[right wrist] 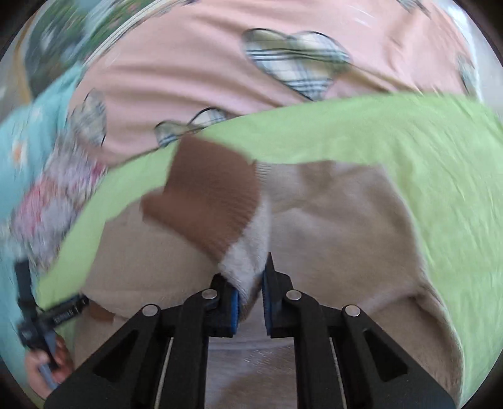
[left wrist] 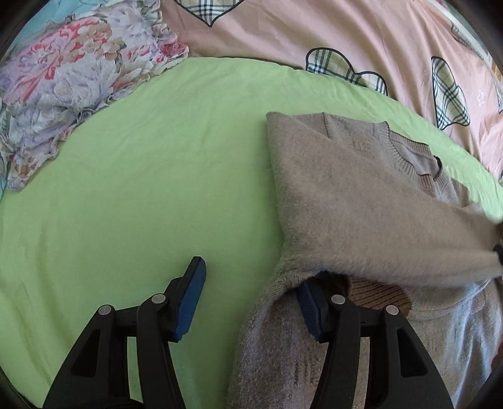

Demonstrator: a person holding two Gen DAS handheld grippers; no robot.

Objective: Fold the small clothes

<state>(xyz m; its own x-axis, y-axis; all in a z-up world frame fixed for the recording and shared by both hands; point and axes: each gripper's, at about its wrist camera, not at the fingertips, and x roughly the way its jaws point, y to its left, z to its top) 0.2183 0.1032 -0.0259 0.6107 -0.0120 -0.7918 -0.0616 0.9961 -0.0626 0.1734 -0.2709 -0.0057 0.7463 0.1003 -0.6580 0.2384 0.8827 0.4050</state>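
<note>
**Sleeve pinched, fold under way**

The right gripper (right wrist: 251,283) has its fingers (right wrist: 234,310) clamped on the fuzzy end of a sleeve (right wrist: 242,251), just behind the brown ribbed cuff (right wrist: 204,201), which stands up past the tips toward the far side. That view is smeared, so the exact bite on the cloth is hard to read, but fabric plainly sits between the blue pads.

Over on the left gripper (left wrist: 248,295), the fingers (left wrist: 190,302) stand apart and hold nothing: one pad hangs over bare sheet, the other is tucked under a fold at the sweater's near left edge.

The beige sweater (left wrist: 345,195) lies on the green bed sheet (left wrist: 141,173), right of centre, collar toward the far right, one sleeve already drawn across the body. A floral pillow (left wrist: 63,85) sits far left, a pink quilt (left wrist: 267,28) along the far edge.

By the look of it, this is the sleeve-folding step. The next move calls for laying the cuff flat on the body, then letting go, while the left side steadies or takes the hem.
</note>
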